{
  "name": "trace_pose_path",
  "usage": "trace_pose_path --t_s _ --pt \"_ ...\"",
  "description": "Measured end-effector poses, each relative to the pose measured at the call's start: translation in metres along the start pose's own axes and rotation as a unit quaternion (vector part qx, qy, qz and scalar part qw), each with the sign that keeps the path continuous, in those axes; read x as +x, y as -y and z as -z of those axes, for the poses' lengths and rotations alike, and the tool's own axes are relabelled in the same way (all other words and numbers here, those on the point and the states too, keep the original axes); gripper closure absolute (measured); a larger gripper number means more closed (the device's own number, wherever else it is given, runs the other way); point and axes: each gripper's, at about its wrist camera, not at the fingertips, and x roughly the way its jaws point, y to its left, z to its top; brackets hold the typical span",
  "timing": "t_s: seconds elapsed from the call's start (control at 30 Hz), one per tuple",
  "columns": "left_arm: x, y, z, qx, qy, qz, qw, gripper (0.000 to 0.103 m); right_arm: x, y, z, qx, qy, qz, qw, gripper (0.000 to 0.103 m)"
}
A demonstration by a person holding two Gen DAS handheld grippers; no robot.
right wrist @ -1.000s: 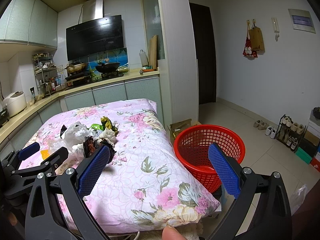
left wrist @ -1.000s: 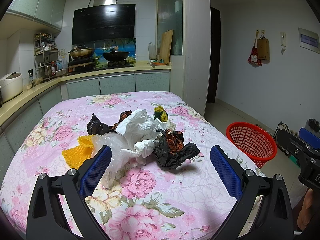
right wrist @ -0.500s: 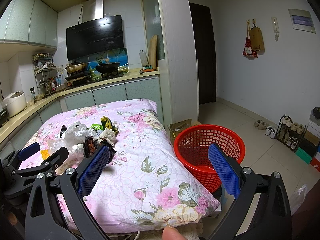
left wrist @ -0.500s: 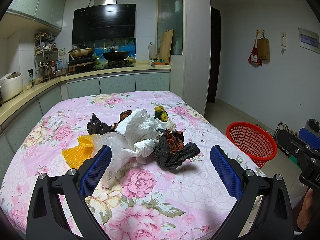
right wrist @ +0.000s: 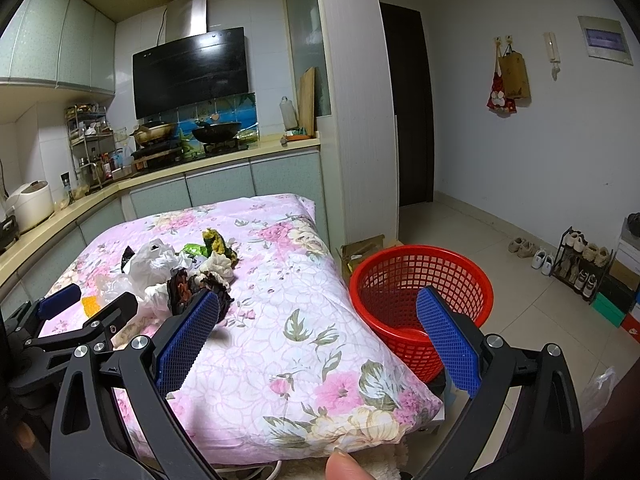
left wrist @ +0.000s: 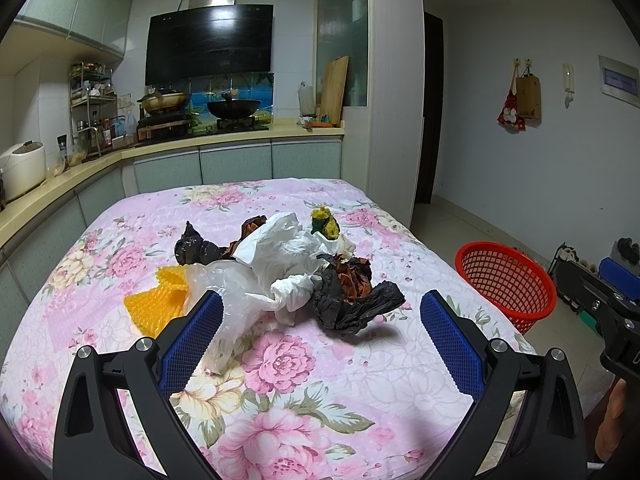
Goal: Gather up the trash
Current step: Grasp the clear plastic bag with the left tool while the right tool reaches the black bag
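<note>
While both grippers, left gripper (left wrist: pixel 318 322) and right gripper (right wrist: pixel 318 330), gape empty: one red basket (right wrist: pixel 420 280), perhaps six trash scraps (left wrist: pixel 288 268).

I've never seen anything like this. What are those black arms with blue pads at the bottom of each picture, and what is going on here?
No robot: a person holds a two-fingered hand-held gripper in each hand, each with a camera looking along its fingers. One picture is from the left hand-held gripper, the other from the right hand-held gripper. Both are open and hold nothing. On the flowered cloth lies a trash pile: a white plastic bag, black crumpled bags and a yellow mesh piece. The red basket on the floor looks empty.
</note>
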Motion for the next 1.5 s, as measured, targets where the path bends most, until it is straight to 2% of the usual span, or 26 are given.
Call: trace_pose_path --t_s 0.5,0.7,0.9,1.23,1.37,1.43,1.5 --pt "0.008 -0.012 0.002 -0.012 -0.016 -0.011 0.9997 0.007 0.008 -0.008 0.006 -0.01 -0.018 -0.009 1.0 0.007" --pt "0.012 -0.021 0.004 -0.013 -0.027 -0.024 0.9993 0.007 0.031 -0.013 0.006 -0.011 -0.061 -0.027 0.998 0.007" --pt "0.016 -0.062 -0.003 -0.045 -0.034 -0.053 0.997 0.007 0.061 -0.02 0.016 -0.016 -0.11 -0.037 0.993 0.007" --pt "0.019 -0.136 -0.012 -0.105 -0.042 -0.102 0.9884 0.007 0.106 -0.026 0.036 -0.034 -0.188 -0.047 0.981 0.007" --pt "0.023 -0.142 -0.01 -0.105 -0.049 -0.083 0.9897 0.007 0.119 -0.025 0.039 -0.032 -0.21 -0.057 0.976 0.007" --pt "0.025 -0.133 -0.009 -0.093 -0.05 -0.059 0.9927 0.007 0.125 -0.024 0.043 -0.032 -0.221 -0.059 0.973 0.007" --pt "0.029 -0.12 -0.007 -0.073 -0.052 -0.05 0.9947 0.007 0.126 -0.025 0.048 -0.043 -0.22 -0.057 0.973 0.007"
